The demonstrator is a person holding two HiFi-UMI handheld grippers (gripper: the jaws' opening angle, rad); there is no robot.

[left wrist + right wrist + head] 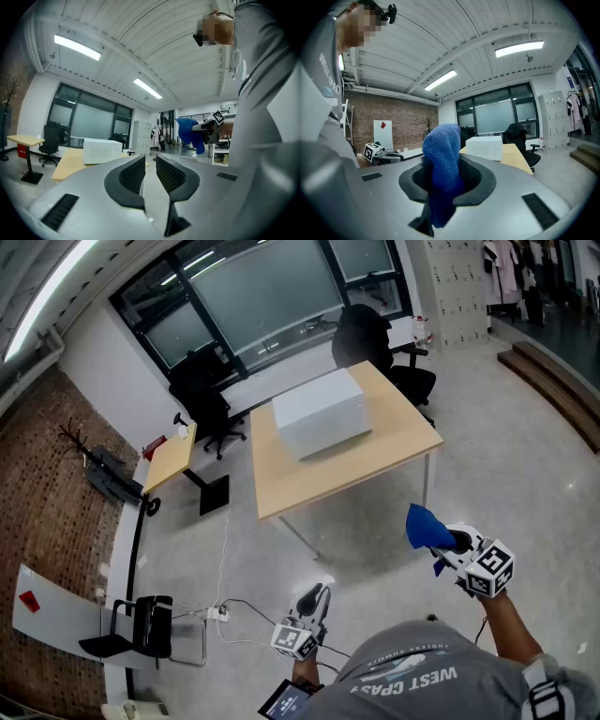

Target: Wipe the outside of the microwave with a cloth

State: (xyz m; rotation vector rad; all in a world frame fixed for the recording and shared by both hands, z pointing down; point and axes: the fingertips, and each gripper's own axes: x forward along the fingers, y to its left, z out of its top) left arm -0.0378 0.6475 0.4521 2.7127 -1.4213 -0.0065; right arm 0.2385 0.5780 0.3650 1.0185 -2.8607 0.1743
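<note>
Was only at the approach step: my right tongs [448, 542] pinched the blue cloth [427, 526], left tongs [150, 171] barely open and empty, microwave [322, 413] well ahead of both, so I figured walking closer came next.

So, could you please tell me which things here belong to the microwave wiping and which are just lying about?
For the job:
microwave
blue cloth, clamped in the right gripper
table under the microwave

Lying about:
office chairs
side desk
power strip
</note>
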